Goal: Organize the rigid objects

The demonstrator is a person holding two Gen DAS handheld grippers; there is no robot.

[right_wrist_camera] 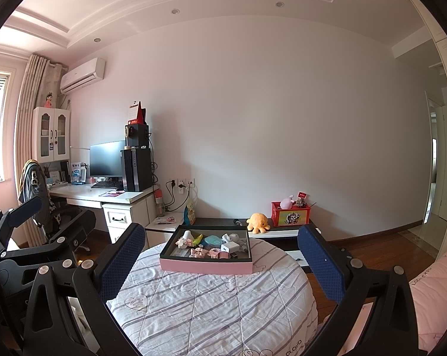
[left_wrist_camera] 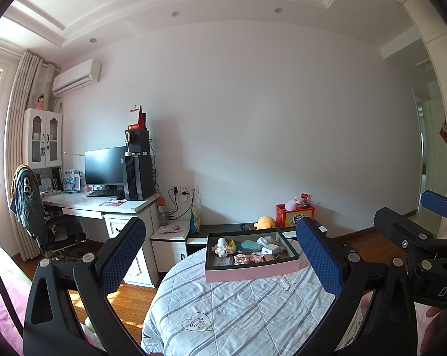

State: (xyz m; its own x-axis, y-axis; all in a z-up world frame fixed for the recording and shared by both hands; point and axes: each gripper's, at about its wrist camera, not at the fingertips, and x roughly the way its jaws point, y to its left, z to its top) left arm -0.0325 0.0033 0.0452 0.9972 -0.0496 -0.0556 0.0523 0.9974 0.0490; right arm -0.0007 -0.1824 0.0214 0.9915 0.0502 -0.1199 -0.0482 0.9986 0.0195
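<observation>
Bedroom, quilted table | pink tray ahead | left hand-held gripper raised, spread empty | right hand-held gripper same

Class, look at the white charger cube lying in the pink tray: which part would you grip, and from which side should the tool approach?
Grip the white charger cube across its two flat opposite faces, coming down from above with the right tool. The pink tray has raised walls that block a sideways approach, and clips lie close beside the cube. The boxy shape probably gives parallel pads firm seating. Both tools are open and well short of it.
</observation>
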